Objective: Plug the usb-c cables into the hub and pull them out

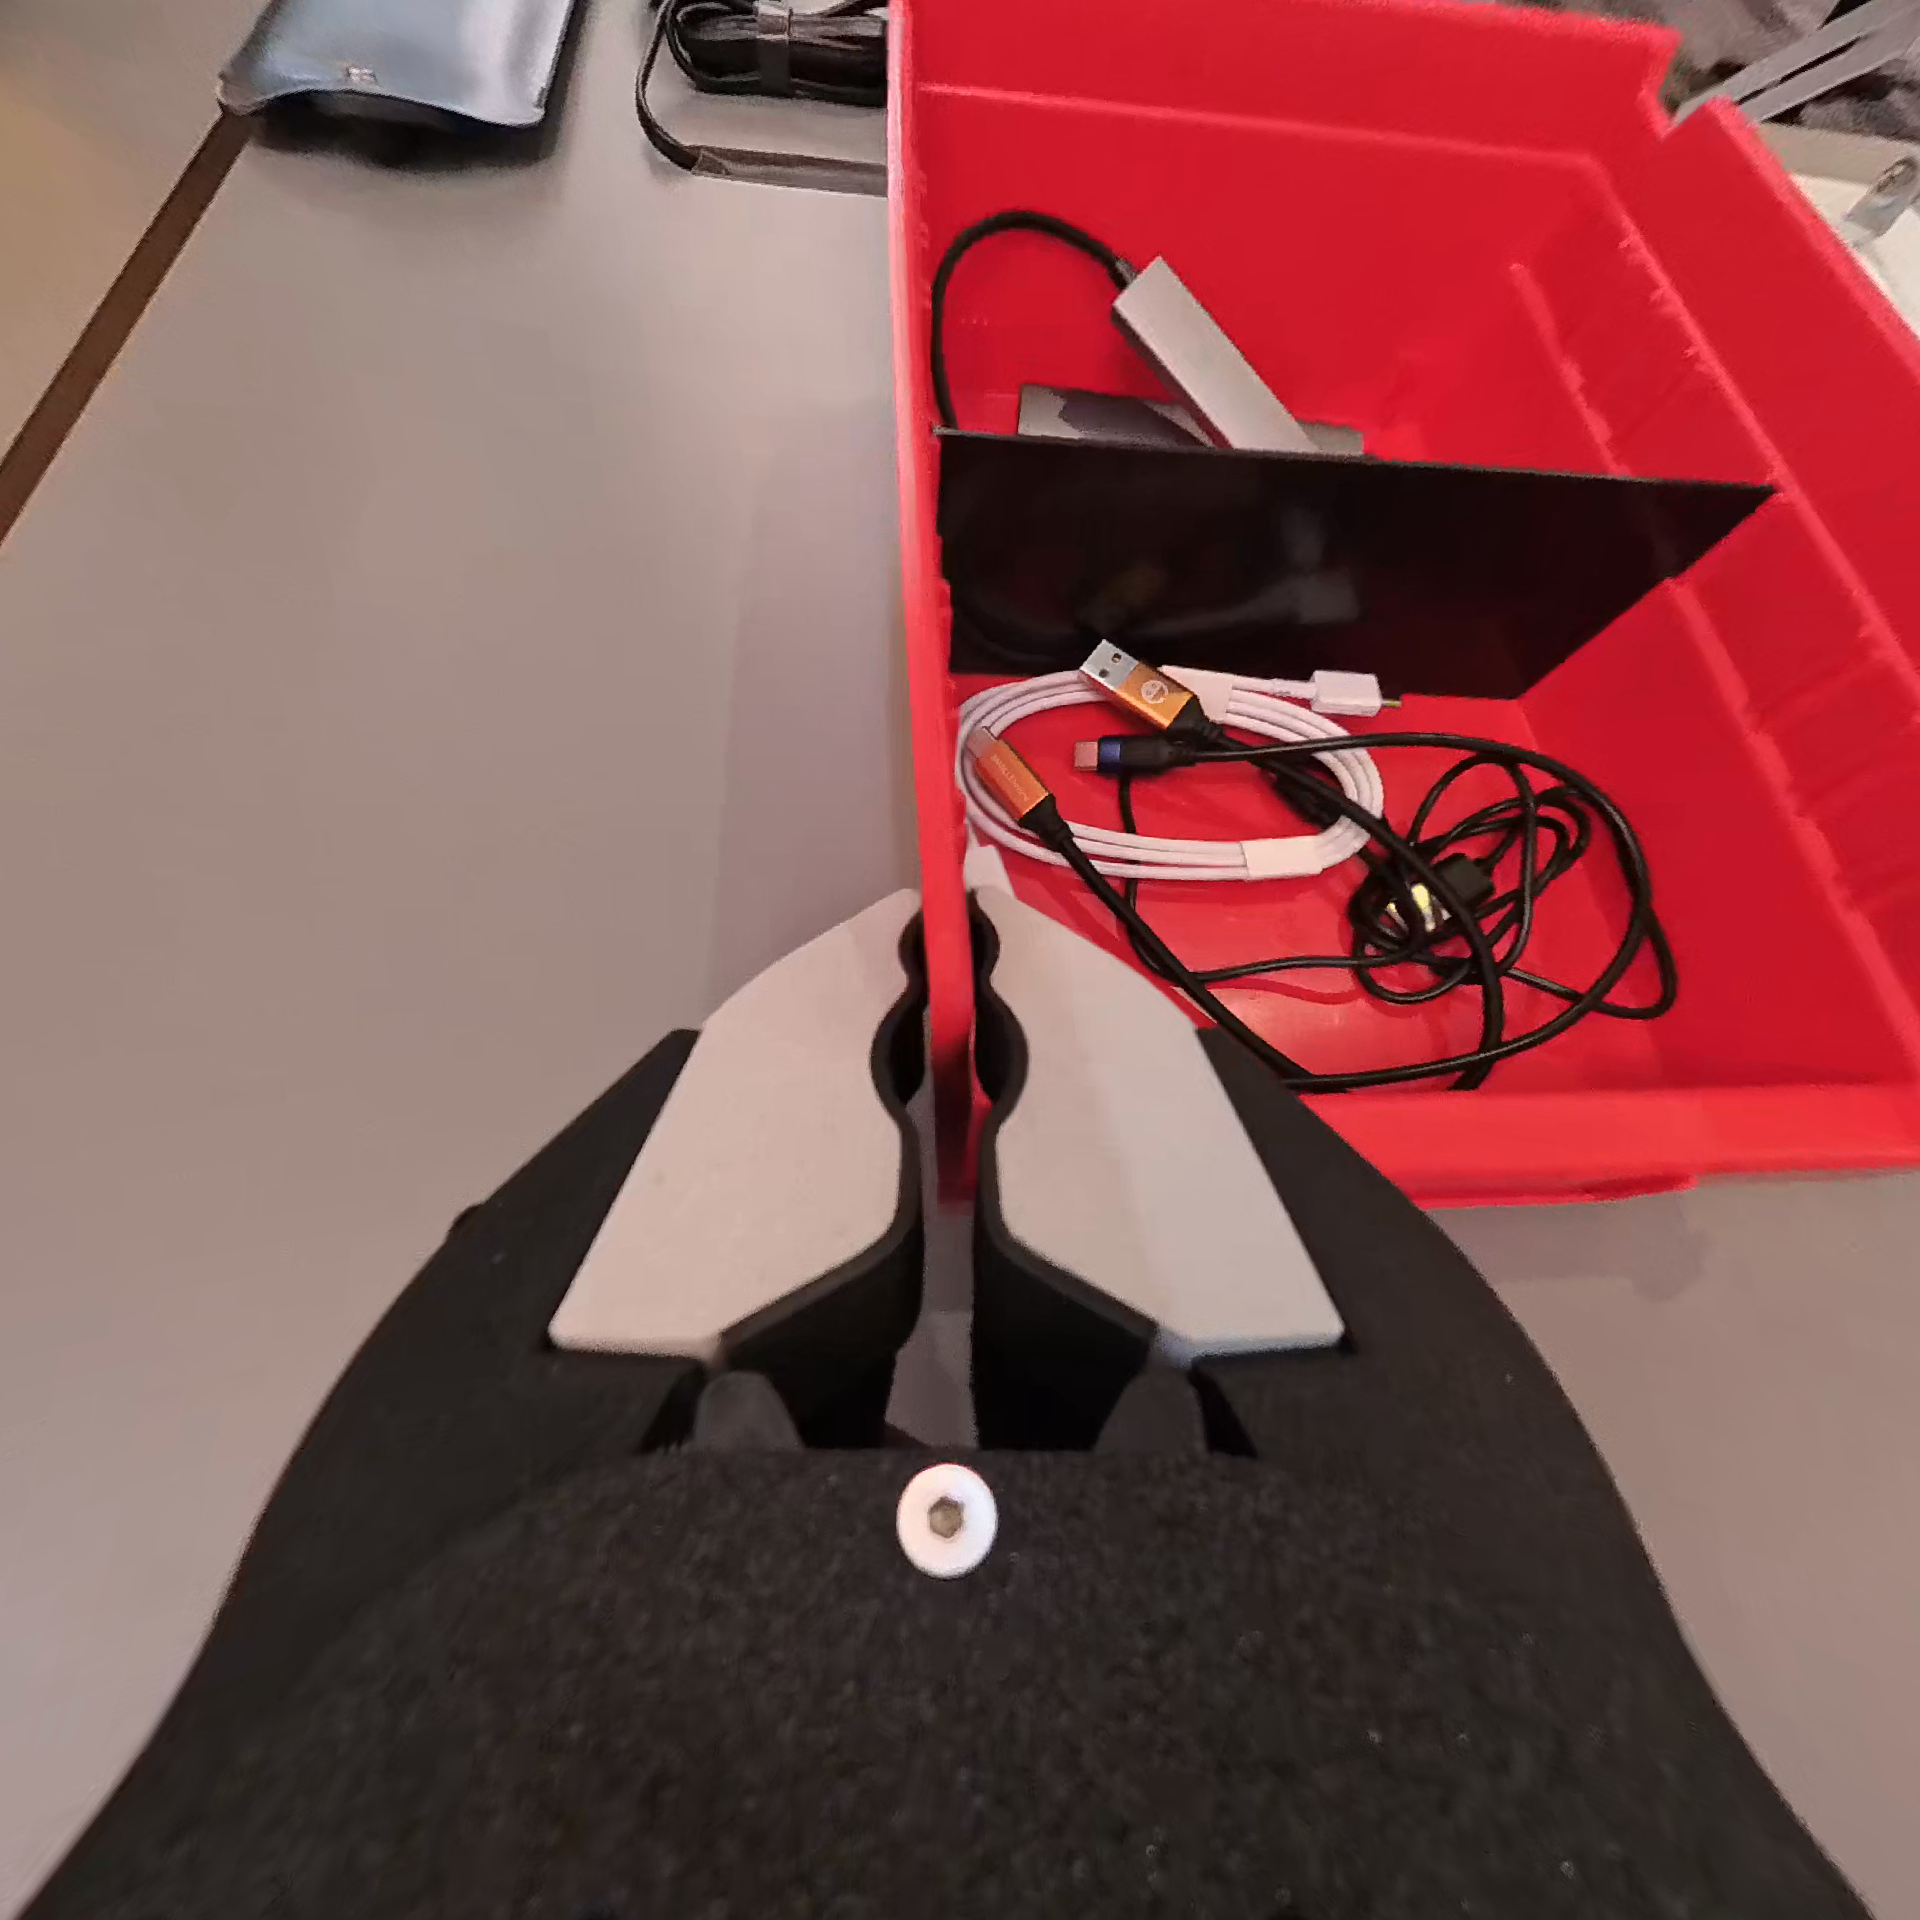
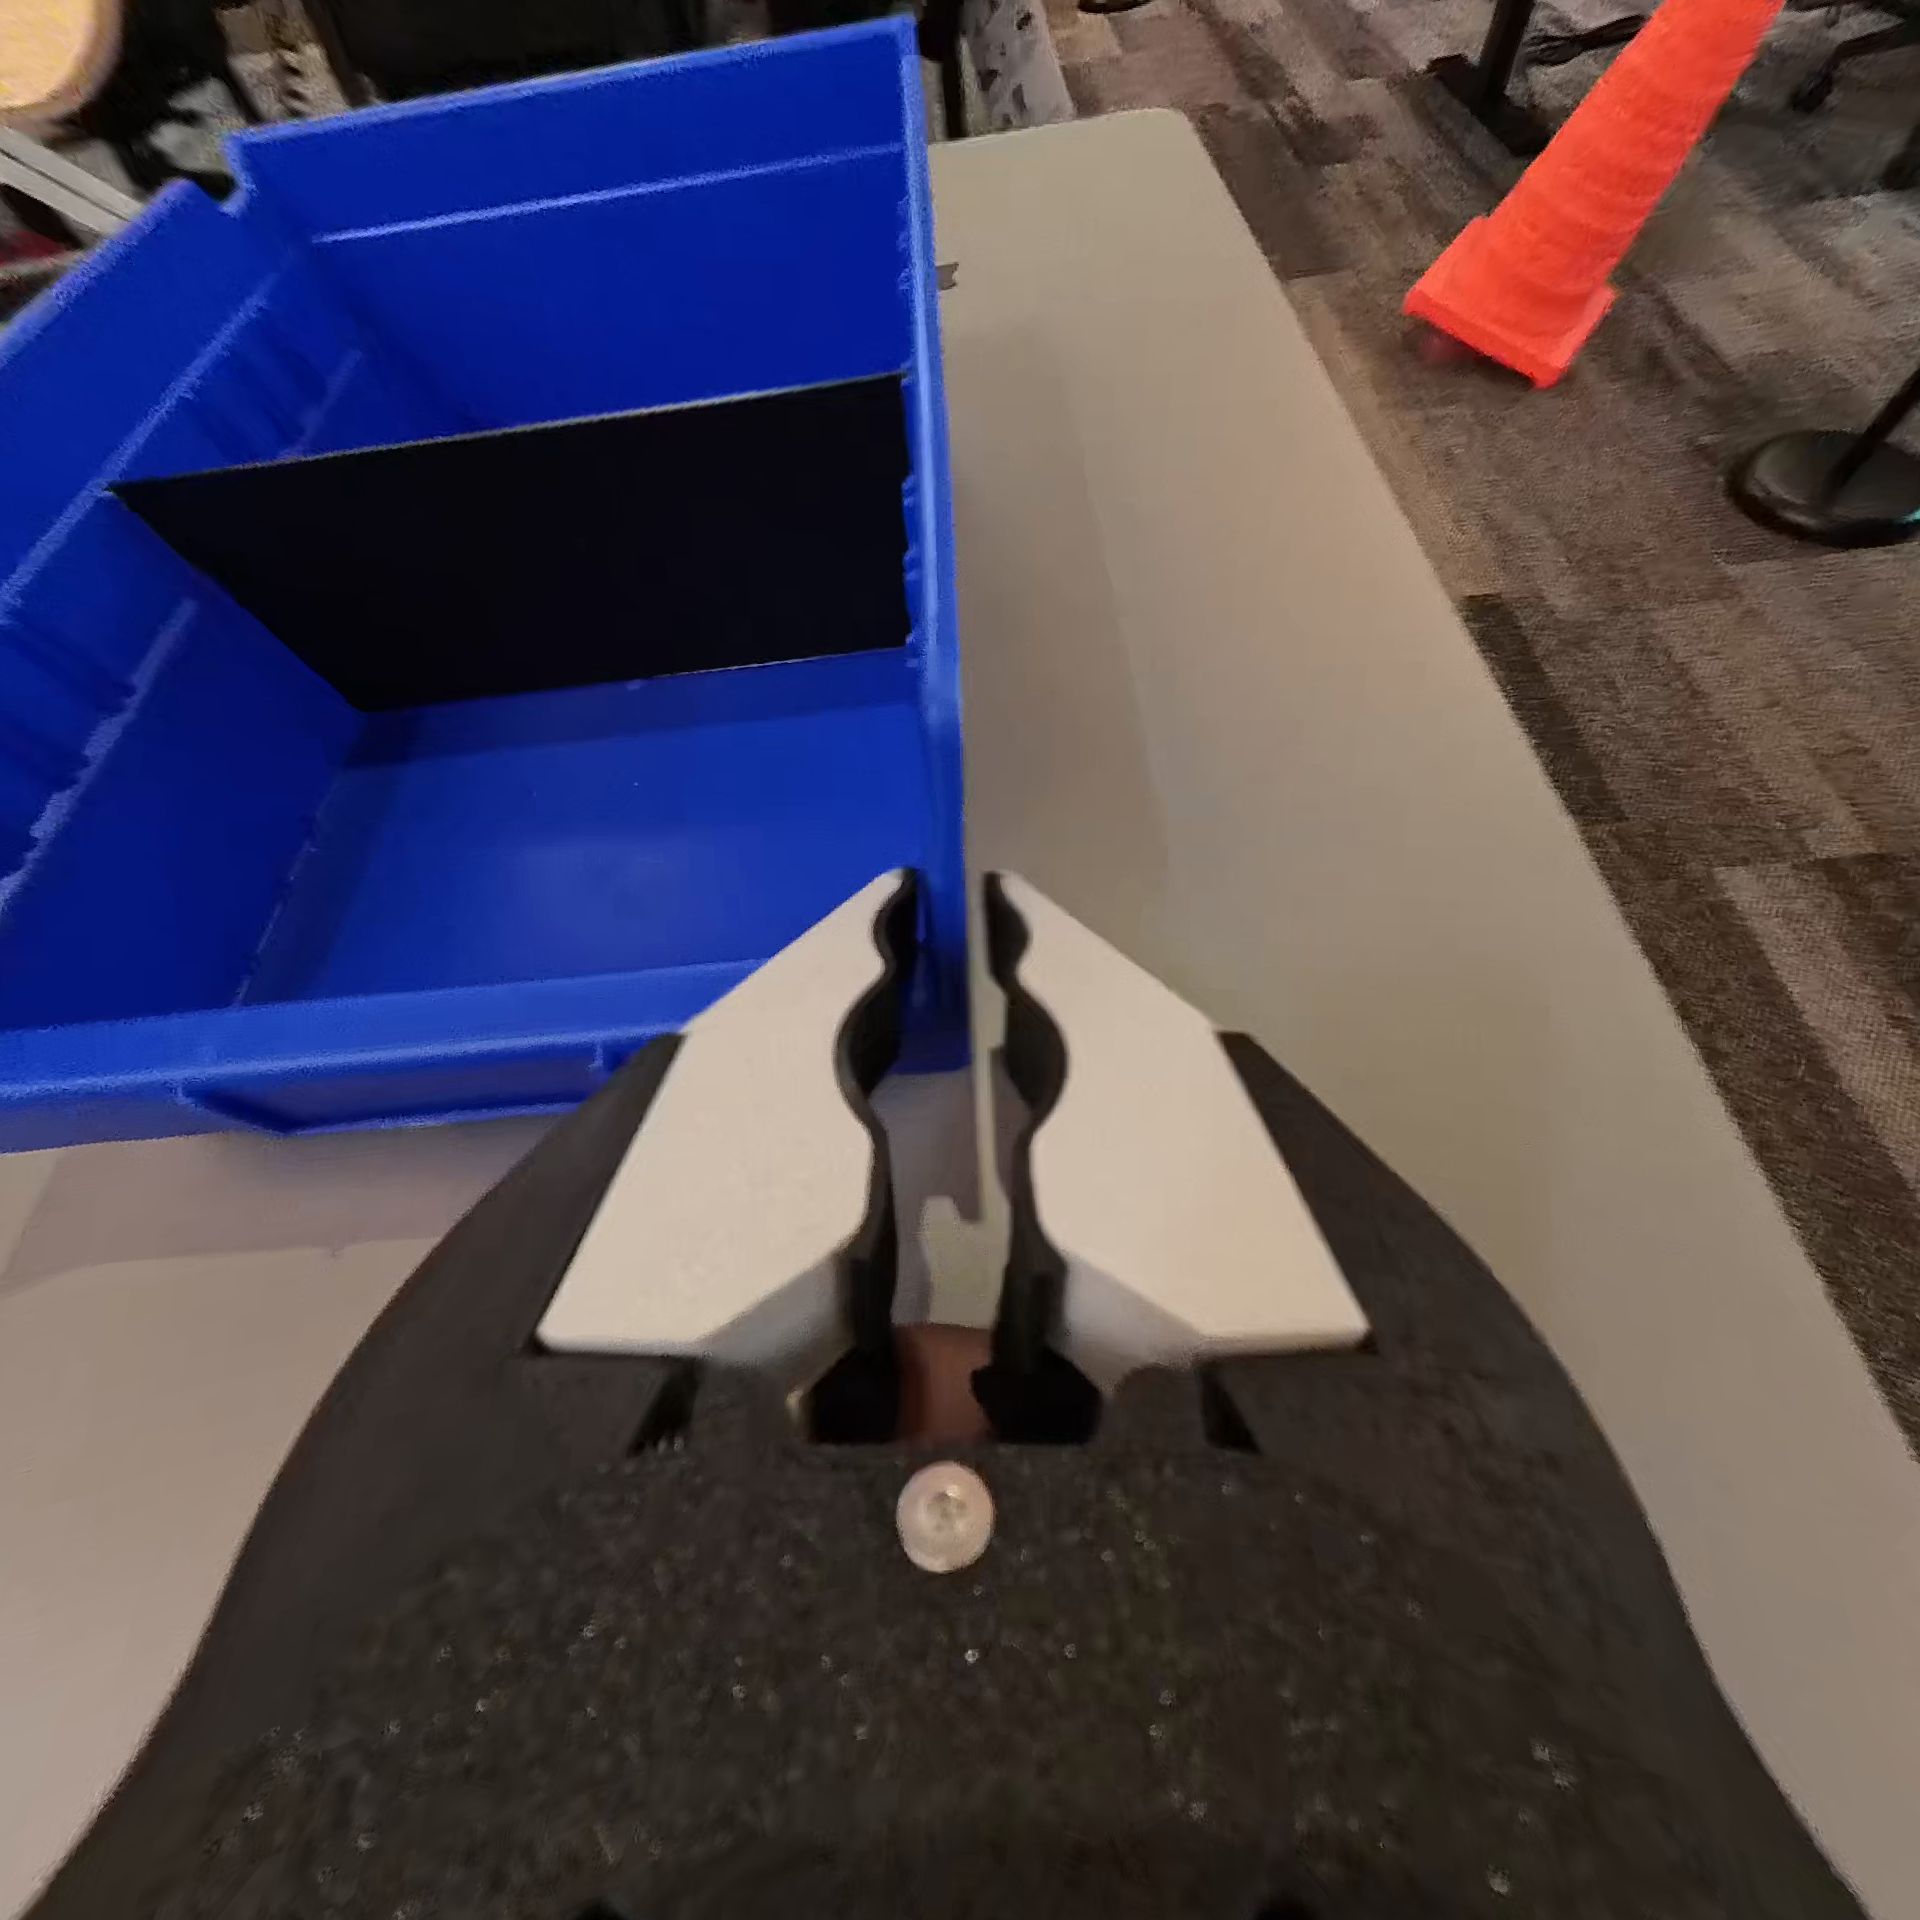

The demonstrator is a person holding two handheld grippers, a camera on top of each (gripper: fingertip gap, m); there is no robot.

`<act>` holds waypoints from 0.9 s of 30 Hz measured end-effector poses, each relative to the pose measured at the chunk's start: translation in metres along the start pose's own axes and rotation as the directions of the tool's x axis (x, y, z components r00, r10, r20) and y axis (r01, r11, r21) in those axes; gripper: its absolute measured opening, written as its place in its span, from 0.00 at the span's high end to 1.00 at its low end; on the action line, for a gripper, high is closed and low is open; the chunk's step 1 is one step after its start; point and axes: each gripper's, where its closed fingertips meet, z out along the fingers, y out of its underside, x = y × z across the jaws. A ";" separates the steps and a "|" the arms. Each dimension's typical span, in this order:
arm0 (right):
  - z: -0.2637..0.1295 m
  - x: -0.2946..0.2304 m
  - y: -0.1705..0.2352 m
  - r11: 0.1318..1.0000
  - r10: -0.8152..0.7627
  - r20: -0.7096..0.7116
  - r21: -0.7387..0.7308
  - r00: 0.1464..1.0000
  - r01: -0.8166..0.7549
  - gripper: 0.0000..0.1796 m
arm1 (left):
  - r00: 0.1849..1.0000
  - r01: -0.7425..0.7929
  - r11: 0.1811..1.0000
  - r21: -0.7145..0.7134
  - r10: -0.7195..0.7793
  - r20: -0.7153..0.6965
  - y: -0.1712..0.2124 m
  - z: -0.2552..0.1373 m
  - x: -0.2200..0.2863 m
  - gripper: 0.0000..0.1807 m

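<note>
A red bin point(image 1: 1558, 1138) stands on the grey table, split by a black divider point(image 1: 1351, 561). Behind the divider lie a silver hub point(image 1: 1205, 358) with a black lead and a darker flat hub point(image 1: 1081, 416). In front lie a coiled white cable point(image 1: 1174, 836), an orange USB-C plug point(image 1: 1013, 784), an orange USB-A plug point(image 1: 1138, 696), a dark blue USB-C plug point(image 1: 1127, 750) and a tangled black cable point(image 1: 1507, 914). My left gripper point(image 1: 945, 914) is shut and empty at the bin's near left corner; the wall shows through its slit. My right gripper point(image 2: 948, 883) is shut and empty.
A blue bin point(image 2: 520, 312) with a black divider point(image 2: 520, 540) holds nothing visible; its right wall lines up with my right gripper. The table's right edge drops to carpet with an orange cone point(image 2: 1579, 197). A blue pouch point(image 1: 405, 62) and a black cable bundle point(image 1: 769, 52) lie far left. Tip to tip, the grippers are about 80 cm apart.
</note>
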 end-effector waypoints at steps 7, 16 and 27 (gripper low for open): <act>-0.083 -0.057 -0.040 0.971 -0.081 0.020 0.228 0.997 0.074 0.82 | 0.988 0.102 0.985 0.139 -0.116 0.100 -0.024 -0.071 0.008 0.73; -0.089 -0.168 0.002 0.978 -0.045 0.395 0.203 0.918 -0.039 0.82 | 0.971 0.142 0.982 0.125 -0.114 -0.211 0.063 -0.101 0.186 0.77; -0.070 -0.175 0.002 0.985 -0.006 0.456 0.157 0.890 -0.074 0.82 | 0.963 0.095 0.989 0.117 -0.062 -0.264 0.074 -0.082 0.186 0.76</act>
